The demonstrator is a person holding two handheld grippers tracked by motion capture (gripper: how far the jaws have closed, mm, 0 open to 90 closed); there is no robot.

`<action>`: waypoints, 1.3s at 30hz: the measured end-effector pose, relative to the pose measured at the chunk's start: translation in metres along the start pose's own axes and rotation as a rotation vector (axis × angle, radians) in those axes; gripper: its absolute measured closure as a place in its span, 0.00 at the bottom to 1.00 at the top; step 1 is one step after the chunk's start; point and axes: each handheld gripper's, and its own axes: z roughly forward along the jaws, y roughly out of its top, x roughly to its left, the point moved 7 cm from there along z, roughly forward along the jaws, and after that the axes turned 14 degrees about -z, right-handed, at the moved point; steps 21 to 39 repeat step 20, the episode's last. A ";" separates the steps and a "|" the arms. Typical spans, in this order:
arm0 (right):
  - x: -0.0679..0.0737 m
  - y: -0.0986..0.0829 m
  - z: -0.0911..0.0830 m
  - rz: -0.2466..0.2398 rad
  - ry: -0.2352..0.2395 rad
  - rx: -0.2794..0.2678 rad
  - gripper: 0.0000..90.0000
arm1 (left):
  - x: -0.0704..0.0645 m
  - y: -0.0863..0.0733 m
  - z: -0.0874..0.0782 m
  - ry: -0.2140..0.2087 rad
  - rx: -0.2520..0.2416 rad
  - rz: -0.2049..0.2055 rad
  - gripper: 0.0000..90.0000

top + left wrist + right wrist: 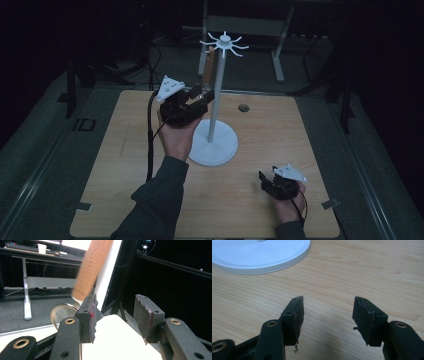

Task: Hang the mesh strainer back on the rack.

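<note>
A white stand with a round base and a spoked top rises mid-table. A brown strap hangs from one spoke, beside the pole. My left gripper is raised off the table just left of the pole, below the strap. In the left gripper view the gripper is open; the blurred strap hangs beyond its left jaw, not between the jaws, with the pole behind. My right gripper rests low at the front right, open over bare wood.
The wooden table has a small round hole behind the stand. The base's rim lies ahead and left of the right gripper. A grey desk frame stands beyond the table's far edge. Dark floor surrounds the table.
</note>
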 end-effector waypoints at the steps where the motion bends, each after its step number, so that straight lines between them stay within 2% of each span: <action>1: 0.000 0.000 0.000 0.001 0.000 0.000 0.47 | 0.000 -0.001 0.000 0.001 0.005 0.005 0.60; 11: -0.001 0.000 0.000 0.001 -0.001 0.000 0.46 | -0.002 -0.006 0.000 0.027 0.021 0.052 0.60; 20: -0.001 -0.003 0.002 0.004 0.003 0.027 0.45 | -0.001 -0.018 -0.005 0.033 0.072 0.084 0.59; 39: -0.001 -0.003 0.002 0.004 0.003 0.027 0.45 | -0.001 -0.018 -0.005 0.033 0.072 0.084 0.59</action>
